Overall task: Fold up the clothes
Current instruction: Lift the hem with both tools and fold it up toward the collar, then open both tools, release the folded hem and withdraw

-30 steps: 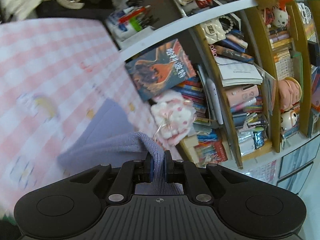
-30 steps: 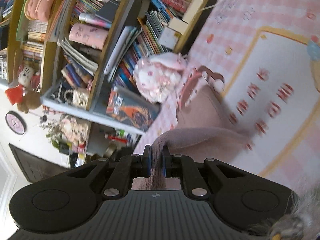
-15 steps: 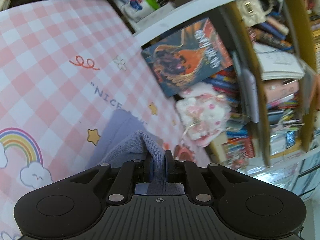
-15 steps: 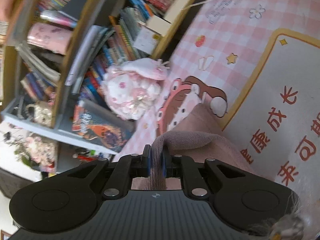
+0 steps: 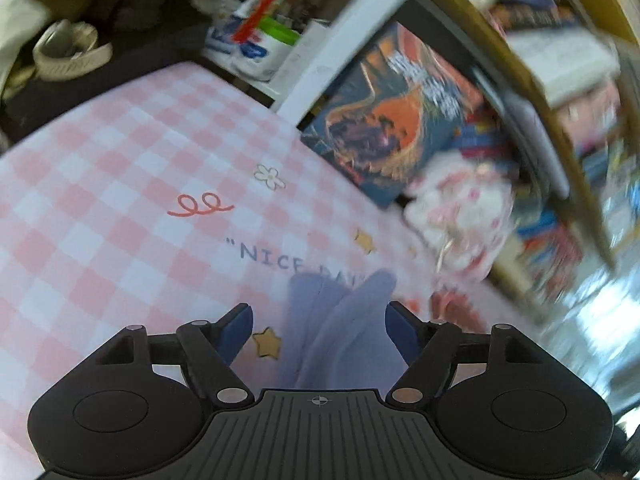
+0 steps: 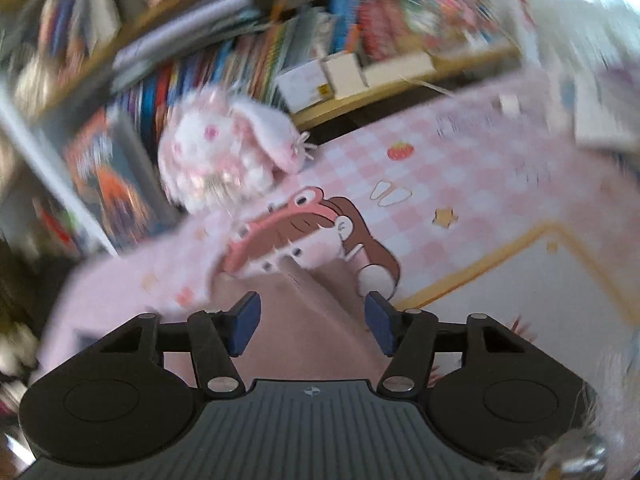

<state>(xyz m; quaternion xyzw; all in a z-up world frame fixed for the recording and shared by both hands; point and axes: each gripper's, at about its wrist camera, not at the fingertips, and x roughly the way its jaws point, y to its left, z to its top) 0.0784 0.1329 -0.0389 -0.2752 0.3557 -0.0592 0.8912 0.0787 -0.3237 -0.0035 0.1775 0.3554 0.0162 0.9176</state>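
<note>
the words "nice" and part of a further word are printed in blue on the pink checked cloth (image 5: 120, 208) just ahead of the left claw (image 5: 319, 330), the rest being covered by the lavender garment (image 5: 340, 320); a red squiggle, a white flower and yellow stars are printed around it; ahead and to the right, a blue and orange book (image 5: 396, 128) is propped against the shelf, its cover lettering too blurred to be read; a white tub (image 5: 256, 48) further ahead and left is filled with red and green pens; the left claw is spread, its jaws having just been opening, and the garment lies loose between the blue pads (image 5: 236, 334) without being pinched, its long fold running straight ahead from the claw; in the right view the same garment (image 6: 304, 320), seen as dusty pink, lies between the spread pads (image 6: 244, 322) of the right claw (image 6: 312, 323), whose jaws have also just been opening; its ridge runs ahead toward a printed cartoon creature; red characters right of the claw cannot be read; a white and pink plush toy (image 6: 228, 152) sits ahead and left by the book-packed shelves (image 6: 280, 60).
</note>
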